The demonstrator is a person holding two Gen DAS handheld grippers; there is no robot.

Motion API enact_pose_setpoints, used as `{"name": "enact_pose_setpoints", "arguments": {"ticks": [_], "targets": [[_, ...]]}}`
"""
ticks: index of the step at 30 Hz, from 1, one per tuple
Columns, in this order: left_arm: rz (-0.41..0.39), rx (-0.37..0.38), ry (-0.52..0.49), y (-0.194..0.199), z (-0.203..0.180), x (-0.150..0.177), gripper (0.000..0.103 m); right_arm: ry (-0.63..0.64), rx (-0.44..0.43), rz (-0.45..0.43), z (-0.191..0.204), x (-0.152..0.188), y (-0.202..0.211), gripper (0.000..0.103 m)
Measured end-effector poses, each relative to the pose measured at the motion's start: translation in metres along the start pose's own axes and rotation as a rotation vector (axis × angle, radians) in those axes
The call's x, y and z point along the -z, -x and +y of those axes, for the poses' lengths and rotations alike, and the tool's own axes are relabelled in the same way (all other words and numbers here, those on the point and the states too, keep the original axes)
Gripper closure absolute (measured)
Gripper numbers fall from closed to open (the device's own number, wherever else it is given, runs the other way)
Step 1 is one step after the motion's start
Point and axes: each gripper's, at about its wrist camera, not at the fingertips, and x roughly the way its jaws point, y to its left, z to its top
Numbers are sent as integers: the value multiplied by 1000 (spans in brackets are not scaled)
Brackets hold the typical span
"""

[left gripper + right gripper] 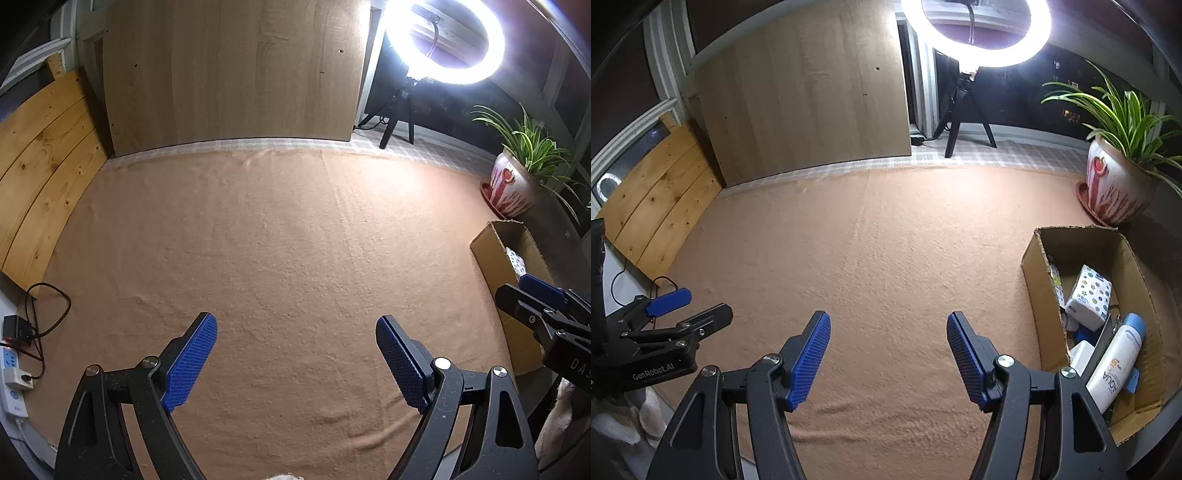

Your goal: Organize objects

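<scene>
Box (1034, 280): cardboard, open-topped, at right edge of table (886, 258), just in front of potted plant (1115, 184). Also visible at right margin of left wrist view (491, 266).

Contents, as seen from right wrist view:
- Tissue pack (1089, 295), white with coloured dots, tilted, near middle of box.
- Spray can (1115, 362), white with blue cap, marked "AQUA", lying slantwise at near end.
- Second patterned pack (1055, 284), mostly hidden against left wall.
- Small white item (1082, 356) and blue pieces beneath can; identity not clear.

Table: covered with tan cloth, bare of loose objects in both views. No item outside box anywhere in sight.

Left hand-held gripper (295, 354): jaws spread wide, nothing between pads, poised above near part of cloth. Seen side-on at left edge of right wrist view (687, 306), likewise holding nothing.

Right hand-held gripper (888, 354): jaws spread wide, nothing held, poised above cloth just left of box.

Progress, judged: all visible objects already in box; gathering apparently complete or nearly so. Possibly left: tidying contents, since can and pack lie askew. Area behind both cameras unseen, so further items not ruled out.

Surroundings: ring light (979, 33) on tripod at far side; wood panel (812, 96) upright behind table; pine boards (657, 206) at left; power strip (13, 373) with cable at left edge.
</scene>
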Motion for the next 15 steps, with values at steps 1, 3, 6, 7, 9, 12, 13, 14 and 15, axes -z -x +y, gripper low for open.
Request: {"name": "enact_pose_setpoints", "arguments": {"ticks": [1,3,6,7,9,12,13,14,15], "targets": [[0,0,0,0,0,0,13,1,0,-2,1,-1,0,41],[0,0,-4,0,0,-1,13,1,1,-4,2,-2,0,41],[-1,-4,-4,0,0,-2,13,0,1,-4,3,-3,-1,41],[-1,-6,-3,-1,1,-2,13,0,1,-4,3,-3,-2,41],[1,-11,-2,-2,1,-3,13,-2,1,-2,2,-3,-2,41],[3,-17,-3,-4,1,-4,13,-9,1,1,1,-3,-4,41],[5,-18,-5,-4,1,-4,13,-10,1,2,0,-3,-5,41],[7,-20,-7,-5,0,-4,13,-11,0,4,0,-3,-5,41],[9,-23,-9,-6,0,-4,13,-12,1,5,0,-3,-6,41]]}}
